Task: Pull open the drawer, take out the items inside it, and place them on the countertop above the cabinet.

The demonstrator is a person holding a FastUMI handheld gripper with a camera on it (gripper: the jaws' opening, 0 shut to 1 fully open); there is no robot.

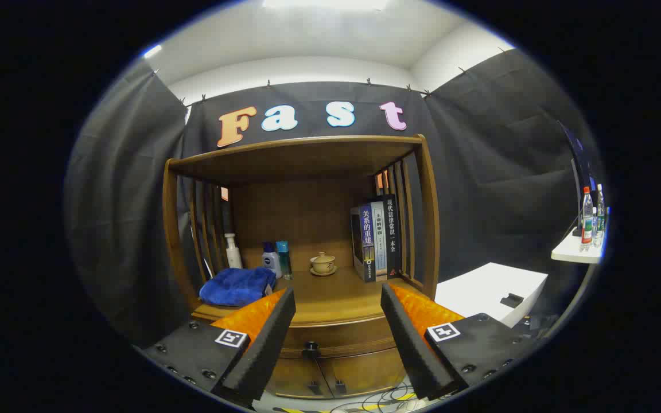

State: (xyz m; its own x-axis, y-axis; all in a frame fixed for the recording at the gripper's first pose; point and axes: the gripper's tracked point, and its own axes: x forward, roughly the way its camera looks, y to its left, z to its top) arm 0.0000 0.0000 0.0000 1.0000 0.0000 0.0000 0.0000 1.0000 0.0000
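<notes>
A wooden cabinet with a slatted open shelf stands ahead of me. Its countertop lies just beyond my fingertips. Below the countertop's front edge runs the drawer, shut, with a small dark knob at its middle. My gripper is open, its two fingers spread wide apart with nothing between them, and the knob sits low in the gap between them, some way ahead. The drawer's contents are hidden.
On the countertop lie a blue cloth at the left, a pump bottle, two small bottles, a lidded teacup and upright books. Lower cabinet doors sit under the drawer. A white box stands to the right.
</notes>
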